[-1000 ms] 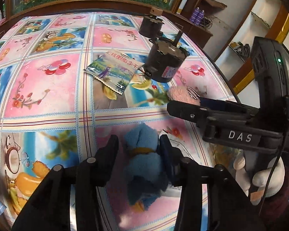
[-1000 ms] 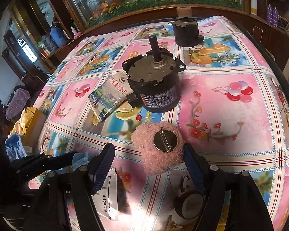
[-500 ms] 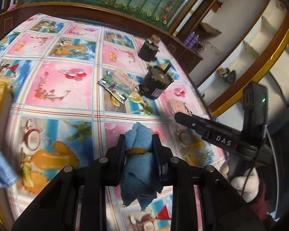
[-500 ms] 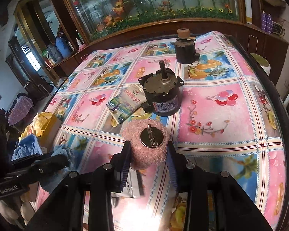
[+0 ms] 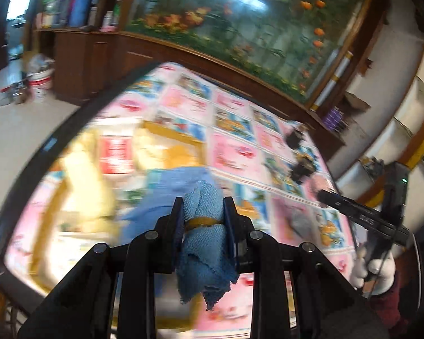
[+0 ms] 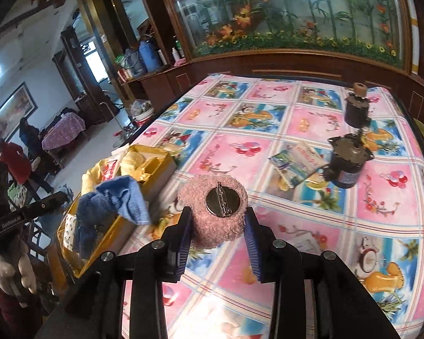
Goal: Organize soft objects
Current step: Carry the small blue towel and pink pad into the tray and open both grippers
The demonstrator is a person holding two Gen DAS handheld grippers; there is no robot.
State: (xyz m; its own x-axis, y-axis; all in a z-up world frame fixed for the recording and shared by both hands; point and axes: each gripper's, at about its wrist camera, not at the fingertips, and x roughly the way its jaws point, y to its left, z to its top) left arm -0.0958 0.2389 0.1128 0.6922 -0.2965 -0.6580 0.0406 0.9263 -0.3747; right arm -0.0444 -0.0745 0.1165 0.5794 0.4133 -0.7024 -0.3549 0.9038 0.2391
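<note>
Left gripper (image 5: 203, 220) clamping blue cloth (image 5: 205, 243), box (image 6: 152, 166) lying just ahead-left; right gripper (image 6: 216, 226) squeezing pink puff (image 6: 212, 209), farther off

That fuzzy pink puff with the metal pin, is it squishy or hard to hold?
Probably squishy: the pink puff looks fuzzy and sits between the right gripper fingers. Likely light, since it hangs there. Its metal pin back is stiff and could slip.

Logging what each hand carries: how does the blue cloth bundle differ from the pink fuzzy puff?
The blue cloth bundle is rolled towelling bound by a yellow band, loose ends hanging; the pink fuzzy puff is a compact round with a metal pin-back disc. The bundle sits in the left hand-held gripper, the puff in the right hand-held gripper. Both are soft, clamped and lifted.
</note>
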